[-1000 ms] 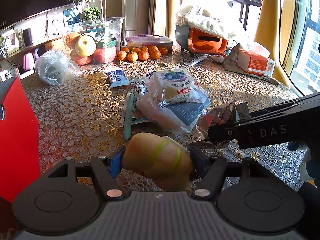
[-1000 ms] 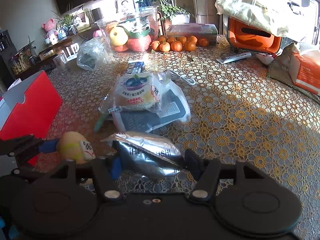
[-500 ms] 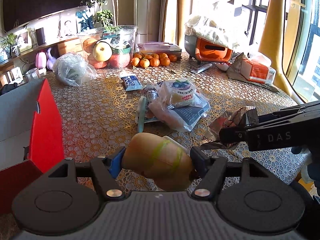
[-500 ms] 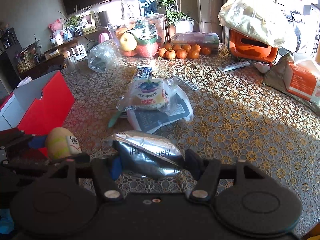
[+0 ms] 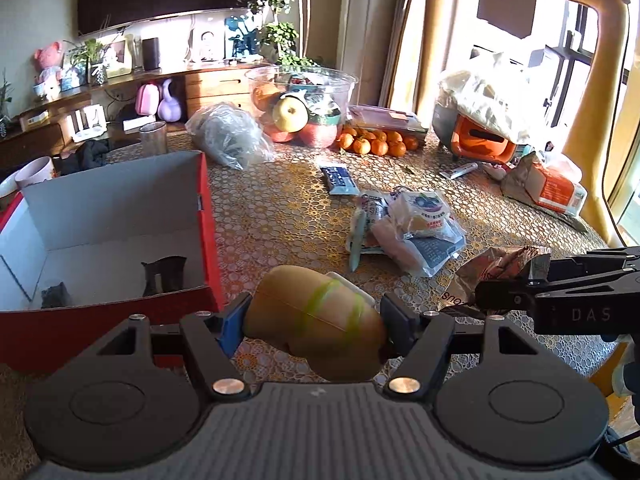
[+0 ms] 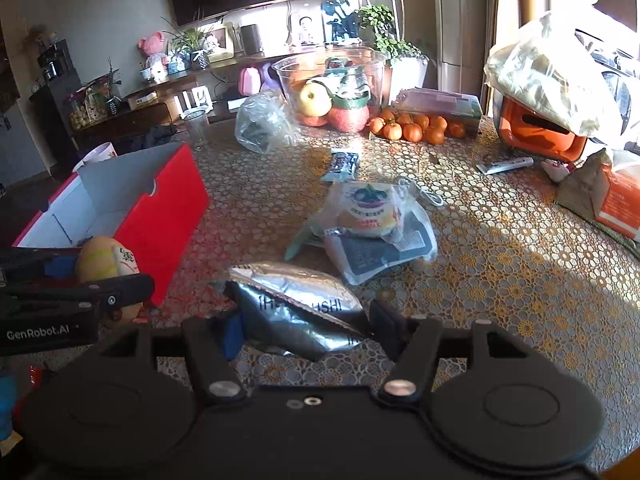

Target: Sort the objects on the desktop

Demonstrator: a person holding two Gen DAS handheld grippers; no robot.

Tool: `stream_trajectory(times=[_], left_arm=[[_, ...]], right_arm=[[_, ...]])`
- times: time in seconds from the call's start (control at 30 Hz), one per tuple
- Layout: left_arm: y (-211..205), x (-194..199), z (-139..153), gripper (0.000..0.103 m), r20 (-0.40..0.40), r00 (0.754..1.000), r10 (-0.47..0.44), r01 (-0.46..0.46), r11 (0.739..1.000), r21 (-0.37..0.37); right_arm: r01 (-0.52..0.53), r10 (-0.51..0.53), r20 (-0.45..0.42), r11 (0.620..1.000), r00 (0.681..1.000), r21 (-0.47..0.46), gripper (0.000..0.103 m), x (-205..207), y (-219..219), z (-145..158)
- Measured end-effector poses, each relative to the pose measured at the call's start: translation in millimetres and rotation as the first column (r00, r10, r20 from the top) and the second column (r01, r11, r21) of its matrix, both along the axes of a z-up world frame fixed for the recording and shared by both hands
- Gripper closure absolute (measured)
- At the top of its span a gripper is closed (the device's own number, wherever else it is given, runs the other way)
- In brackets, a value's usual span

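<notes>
We are holding one object in each gripper above the patterned surface (image 5: 280, 216)

Our left gripper (image 5: 316, 316) is gripping a tan egg-shaped toy (image 5: 316, 320) with green stripes, its pads pressing both ends, just beside the open red box (image 5: 210, 240), where two small dark items are lying; our right gripper (image 6: 300, 324) is clamping a crumpled silver foil packet (image 6: 296, 304) between half-closed jaws, while the bagged snacks (image 6: 372, 224), the fruit bowl (image 6: 328, 80) and the tangerines (image 6: 416, 128) are sitting well beyond on the surface
</notes>
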State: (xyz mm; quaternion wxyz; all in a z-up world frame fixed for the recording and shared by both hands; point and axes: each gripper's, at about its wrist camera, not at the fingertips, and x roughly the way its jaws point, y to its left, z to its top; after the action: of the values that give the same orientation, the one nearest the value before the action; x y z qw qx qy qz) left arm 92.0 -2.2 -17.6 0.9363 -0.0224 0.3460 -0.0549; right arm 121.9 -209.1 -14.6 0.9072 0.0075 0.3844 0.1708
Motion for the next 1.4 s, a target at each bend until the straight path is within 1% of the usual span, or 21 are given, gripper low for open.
stream_trajectory(times=[0.27,0.43,0.9,1.03,1.23,1.4], left_arm=[[29,-15,16,0.034,0.015,0.997,0.08,-0.08,0.997,-0.014],[49,-21,26,0.034,0.011,0.993,0.119,-0.119,0.992,-0.043],[105,-27,48,0.034,0.056,0.971,0.232,-0.23,0.972,-0.046],[121,-25,54,0.034,0.067,0.963,0.261,-0.258,0.965,-0.051],[143,-20,59,0.033,0.074,0.954,0.291,-0.288,0.956,-0.052],[160,-11,57,0.033,0.061,0.949,0.309,-0.307,0.951,-0.043]], right_arm=[[-0.071,0.07,0.045,0.997,0.997,0.003,0.04,-7,33,24],[-0.103,0.102,0.028,0.994,0.994,0.033,0.04,-5,48,34],[-0.218,0.216,0.103,0.976,0.971,0.013,0.04,3,108,66],[-0.246,0.242,0.088,0.969,0.966,0.034,0.04,11,125,71],[-0.284,0.281,0.109,0.959,0.954,0.014,0.04,17,151,75],[-0.3,0.298,0.11,0.954,0.948,-0.005,0.04,27,169,73]])
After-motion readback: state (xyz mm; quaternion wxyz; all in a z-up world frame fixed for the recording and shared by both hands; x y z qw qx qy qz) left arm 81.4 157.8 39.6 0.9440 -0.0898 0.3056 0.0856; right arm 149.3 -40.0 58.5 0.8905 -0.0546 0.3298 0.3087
